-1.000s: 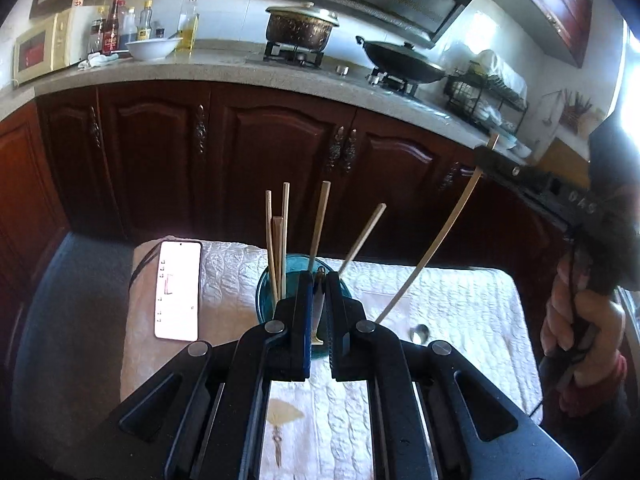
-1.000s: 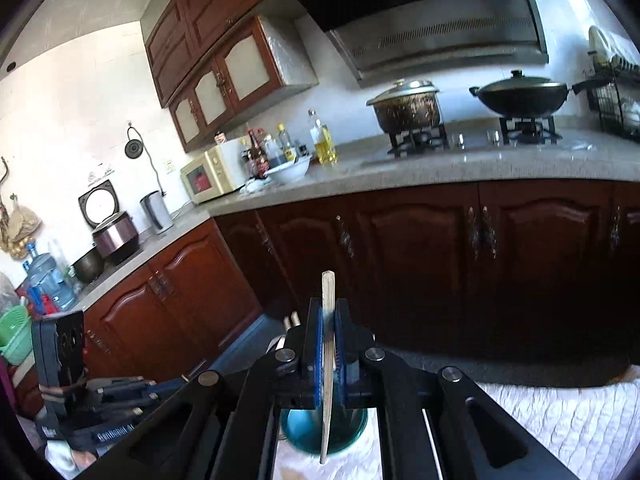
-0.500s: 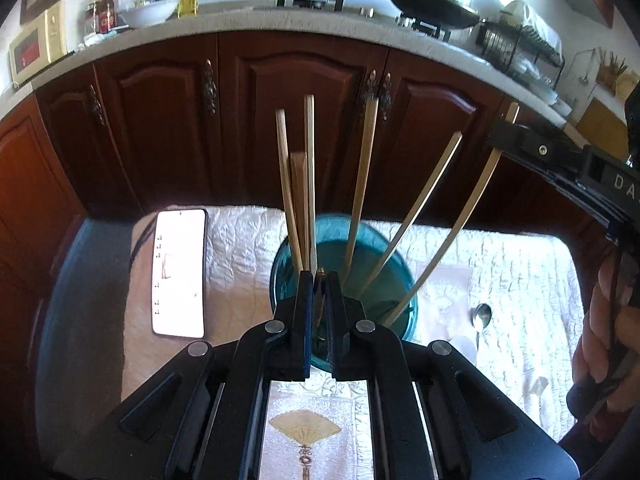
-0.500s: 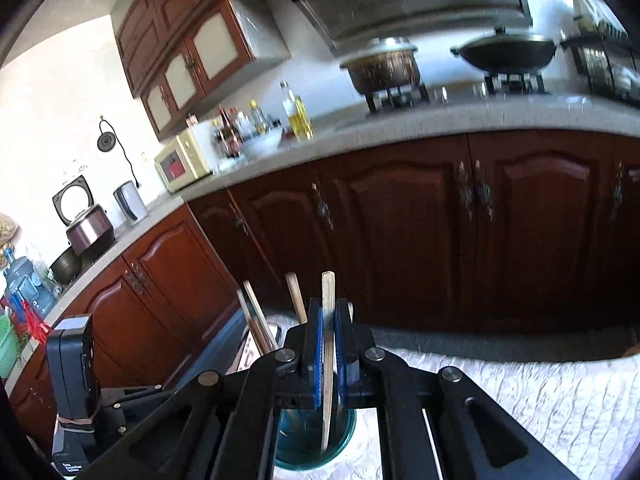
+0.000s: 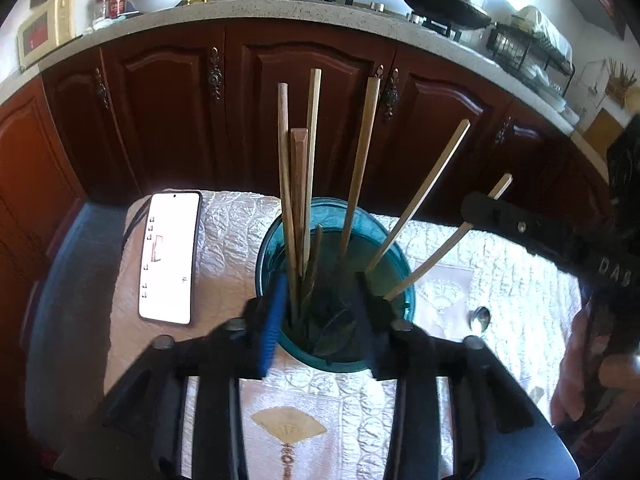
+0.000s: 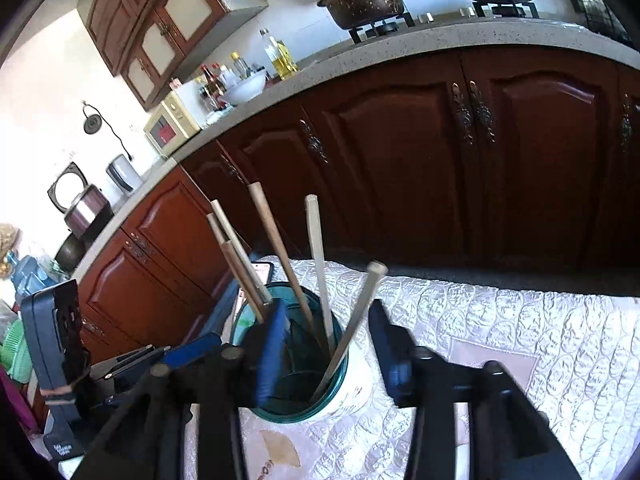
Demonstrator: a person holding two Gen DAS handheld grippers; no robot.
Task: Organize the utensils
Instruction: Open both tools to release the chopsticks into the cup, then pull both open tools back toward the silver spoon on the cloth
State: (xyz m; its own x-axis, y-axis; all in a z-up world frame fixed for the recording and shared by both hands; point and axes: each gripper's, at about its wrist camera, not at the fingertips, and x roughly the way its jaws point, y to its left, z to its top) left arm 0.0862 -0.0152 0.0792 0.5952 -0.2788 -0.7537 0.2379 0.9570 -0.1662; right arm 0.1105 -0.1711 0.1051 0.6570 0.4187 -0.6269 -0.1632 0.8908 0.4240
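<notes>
On the quilted counter (image 5: 224, 216), the teal cup (image 5: 394, 264) stands mid-cloth, directly below both my grippers. Left gripper (image 5: 320, 308) and right gripper (image 6: 328, 344) have just been opening, jaws apart, gripping nothing. Chopsticks (image 5: 362, 164) stand upright in the cup (fanned outward); a spoon (image 5: 480, 317) lies toward the right edge, nearer my right.

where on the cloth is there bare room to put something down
Free: the white cloth between the phone and the teal cup, and the wide stretch right of the cup toward the far edge in the right wrist view. Crowded: the cup mouth, full of chopsticks, with both open grippers close around it, and the spot by the spoon.
</notes>
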